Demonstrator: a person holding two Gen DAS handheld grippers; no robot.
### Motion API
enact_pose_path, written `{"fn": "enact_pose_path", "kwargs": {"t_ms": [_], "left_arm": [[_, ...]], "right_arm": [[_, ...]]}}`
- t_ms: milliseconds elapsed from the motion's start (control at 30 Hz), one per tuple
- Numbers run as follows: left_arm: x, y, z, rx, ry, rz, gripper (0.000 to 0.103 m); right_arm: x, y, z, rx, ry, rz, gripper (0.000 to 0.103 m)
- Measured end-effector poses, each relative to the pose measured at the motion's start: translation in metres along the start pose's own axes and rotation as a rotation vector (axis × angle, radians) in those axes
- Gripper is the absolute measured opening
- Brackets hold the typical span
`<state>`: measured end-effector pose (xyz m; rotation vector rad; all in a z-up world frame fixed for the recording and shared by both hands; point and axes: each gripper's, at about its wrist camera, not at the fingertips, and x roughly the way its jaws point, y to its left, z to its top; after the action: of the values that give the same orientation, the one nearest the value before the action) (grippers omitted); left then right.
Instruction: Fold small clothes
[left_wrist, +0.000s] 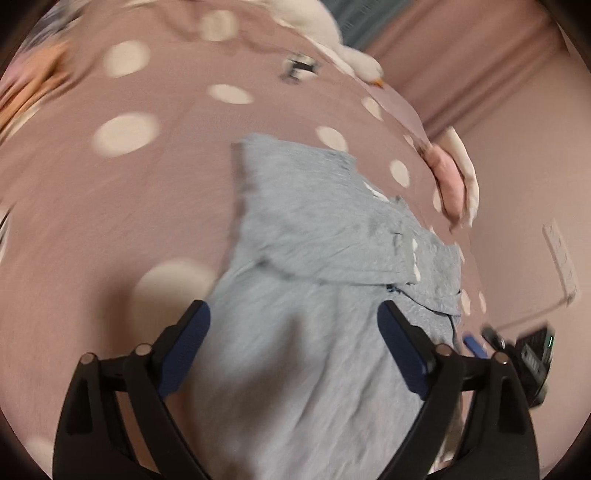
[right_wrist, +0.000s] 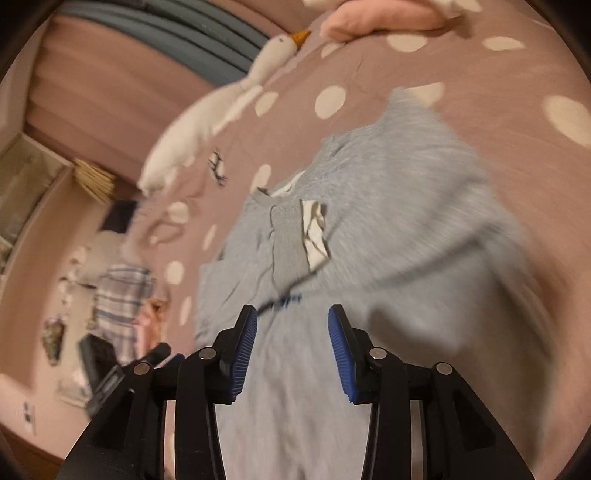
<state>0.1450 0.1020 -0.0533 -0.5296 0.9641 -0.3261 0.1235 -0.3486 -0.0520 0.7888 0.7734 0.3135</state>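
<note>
A small light blue-grey knit garment (left_wrist: 314, 258) lies partly folded on a dusty-pink bedspread with cream polka dots (left_wrist: 110, 192). In the left wrist view, the left gripper (left_wrist: 293, 317) hangs over the near part of the garment, its black jaws with blue ribbed pads spread wide apart and pressing on nothing; the cloth spreads between and ahead of them, a folded flap lying across the garment just beyond the fingertips. In the right wrist view, the right gripper (right_wrist: 293, 319) stands above the same garment (right_wrist: 369, 221), jaws parted with a clear gap and no cloth pinched; the grey ribbed neckband with a white label (right_wrist: 314, 229) lies just ahead. A white plush goose with an orange beak (right_wrist: 207, 118) rests on the bedspread (right_wrist: 498, 155) beyond, apart from the garment. Both views are motion-blurred.
</note>
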Motion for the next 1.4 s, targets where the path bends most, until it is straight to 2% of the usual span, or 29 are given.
{"fn": "enact_pose_path", "kwargs": {"t_ms": [67, 200, 367, 467, 533, 800, 933, 1033, 1200, 1400], "left_arm": [[-0.012, 0.018, -0.017, -0.05, 0.009, -0.032, 0.093], [-0.021, 0.023, -0.046, -0.051, 0.042, -0.041, 0.093], [-0.02, 0.024, -0.081, -0.078, 0.121, -0.151, 0.093], [-0.022, 0.018, -0.092, -0.05, 0.126, -0.138, 0.093], [-0.023, 0.013, -0.099, -0.042, 0.138, -0.162, 0.093], [-0.034, 0.016, -0.12, -0.084, 0.174, -0.245, 0.092], [-0.041, 0.019, -0.126, -0.105, 0.184, -0.271, 0.092], [-0.041, 0.02, -0.123, -0.113, 0.184, -0.264, 0.092], [-0.037, 0.02, -0.117, -0.119, 0.164, -0.234, 0.092], [-0.03, 0.02, -0.11, -0.15, 0.142, -0.242, 0.092]], "right_arm": [[-0.022, -0.011, -0.01, 0.021, -0.038, -0.012, 0.047], [-0.055, -0.033, -0.029, 0.02, -0.074, -0.148, 0.048], [-0.07, -0.049, -0.039, 0.023, -0.108, -0.227, 0.048], [-0.069, -0.068, -0.045, 0.071, -0.057, -0.22, 0.048], [-0.067, -0.076, -0.052, 0.079, -0.004, -0.199, 0.048], [-0.073, -0.069, -0.073, 0.061, 0.107, -0.125, 0.048], [-0.077, -0.065, -0.089, 0.037, 0.15, -0.119, 0.048], [-0.079, -0.064, -0.095, 0.055, 0.165, -0.092, 0.048], [-0.074, -0.064, -0.095, 0.087, 0.139, -0.104, 0.048], [-0.069, -0.062, -0.094, 0.082, 0.117, -0.105, 0.048]]}}
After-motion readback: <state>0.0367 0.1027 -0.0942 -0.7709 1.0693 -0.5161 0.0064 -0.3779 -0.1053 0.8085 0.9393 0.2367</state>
